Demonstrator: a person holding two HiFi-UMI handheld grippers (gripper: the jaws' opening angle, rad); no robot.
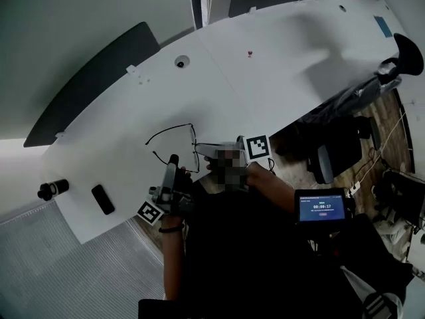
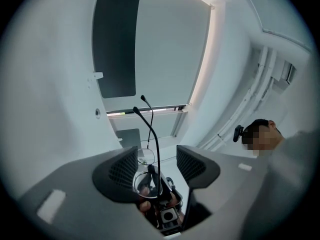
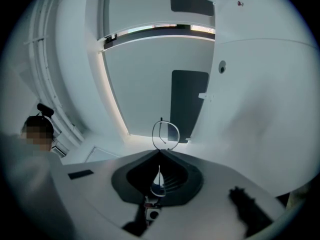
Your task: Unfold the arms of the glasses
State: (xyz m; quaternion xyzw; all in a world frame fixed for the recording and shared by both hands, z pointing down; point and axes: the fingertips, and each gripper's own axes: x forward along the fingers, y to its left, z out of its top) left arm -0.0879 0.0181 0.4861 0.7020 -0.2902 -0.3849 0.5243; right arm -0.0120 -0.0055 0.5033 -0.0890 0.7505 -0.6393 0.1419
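My right claw (image 3: 160, 153) clamps the glasses (image 3: 165, 135) at the frame; left claw (image 2: 157, 160) stands wide, one arm between its jaws.

Head view: from high up, facing steeply down on the table (image 1: 279, 52); left gripper (image 1: 174, 159) and right gripper (image 1: 207, 153) small, low of centre. Each gripper view: sits just behind its own jaws, looking out along them, very near. All three share the glasses (image 1: 194, 145), just ahead of both jaws
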